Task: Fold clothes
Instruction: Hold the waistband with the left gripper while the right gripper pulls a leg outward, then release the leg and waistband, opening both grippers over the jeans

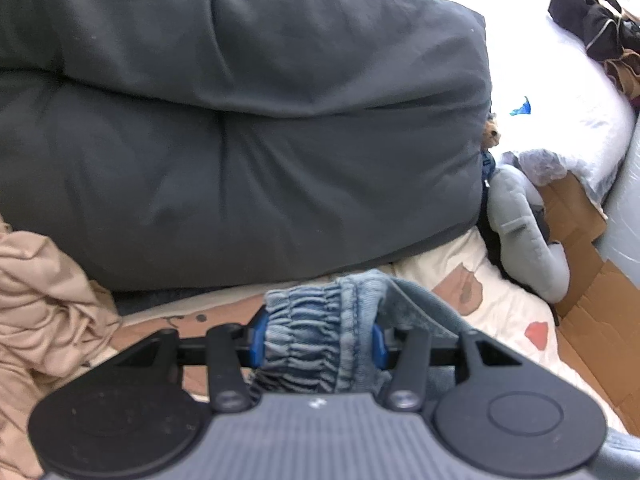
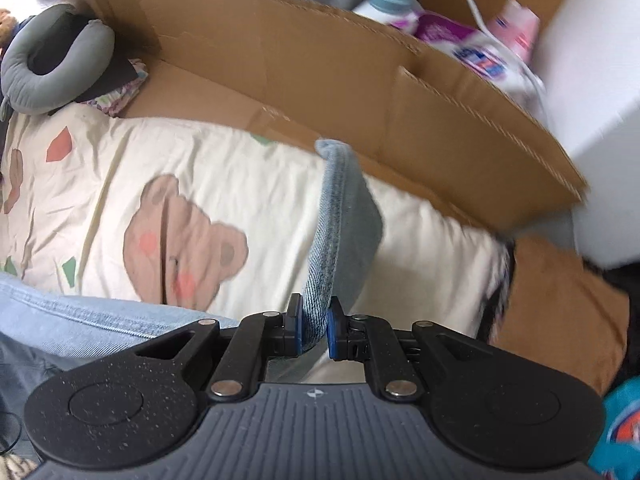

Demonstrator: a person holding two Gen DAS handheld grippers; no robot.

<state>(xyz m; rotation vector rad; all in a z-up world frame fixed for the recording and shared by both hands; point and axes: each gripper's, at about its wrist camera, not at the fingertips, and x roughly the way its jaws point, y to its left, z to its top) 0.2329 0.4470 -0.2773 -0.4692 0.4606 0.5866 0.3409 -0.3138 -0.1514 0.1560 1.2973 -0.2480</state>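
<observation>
Held at both ends: one faded blue denim garment with a gathered elastic waistband (image 1: 316,320), stretched between two grippers above a cream bedsheet printed with brown bears (image 2: 248,216). Left black two-finger gripper with blue pads (image 1: 318,340) clamped wide on the bunched waistband, cloth filling the gap between its fingers. Right black two-finger gripper with blue pads (image 2: 314,330) pinching a narrow stitched hem of the same denim (image 2: 328,216), which juts straight forward from the jaws and curls over at its far tip; more denim trailing off low to that gripper's left. Long axis of the garment apparently running from one gripper to the other, so neither arm nearer: each already on its own end. Next fold likely hinging on bringing those ends together or laying them flat on the sheet; which of the two, impossible to tell. Counted nearby: one dark grey bulky duvet (image 1: 240,120), one crumpled beige garment (image 1: 44,300), one grey U-shaped neck pillow (image 2: 52,68), one flattened brown cardboard sheet (image 2: 320,80), two detergent bottles (image 2: 400,0).
</observation>
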